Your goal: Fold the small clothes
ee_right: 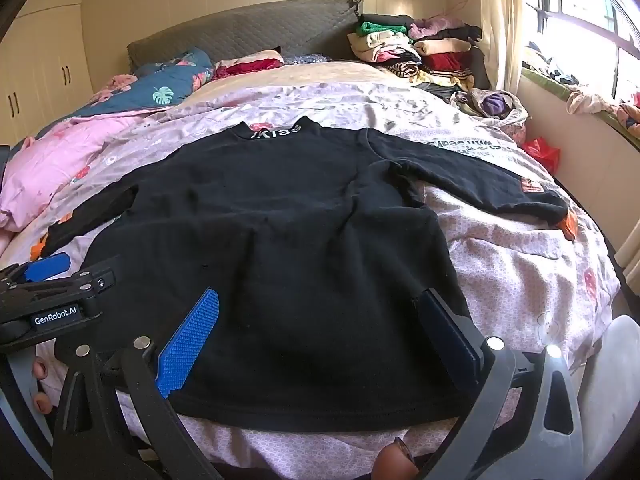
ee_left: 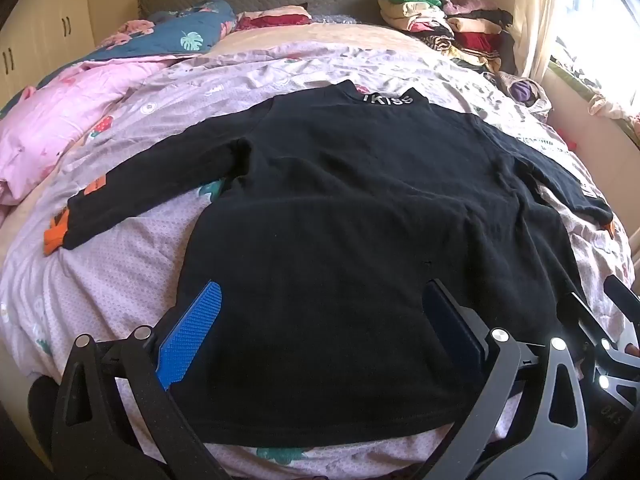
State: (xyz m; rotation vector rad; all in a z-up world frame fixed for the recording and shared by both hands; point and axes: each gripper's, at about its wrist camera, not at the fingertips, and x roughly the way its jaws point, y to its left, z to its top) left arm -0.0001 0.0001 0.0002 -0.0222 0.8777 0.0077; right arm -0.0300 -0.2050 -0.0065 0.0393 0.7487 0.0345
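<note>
A small black long-sleeved sweater (ee_left: 352, 200) (ee_right: 280, 232) lies flat on the bed, collar with white lettering far from me, sleeves spread to both sides with orange cuffs. My left gripper (ee_left: 324, 296) hovers open over the lower left part of the sweater's body, its blue pads wide apart and nothing pinched between them. My right gripper (ee_right: 320, 300) is open above the lower right part near the hem. In the right wrist view the left gripper (ee_right: 44, 276) shows at the left edge.
The bed cover (ee_left: 120, 264) is pale pink and patterned. A pink quilt (ee_left: 52, 128) and a blue floral one (ee_left: 176, 36) lie at the left. Stacked folded clothes (ee_right: 416, 48) sit by the grey headboard (ee_right: 240, 36). A window (ee_right: 592, 20) is on the right.
</note>
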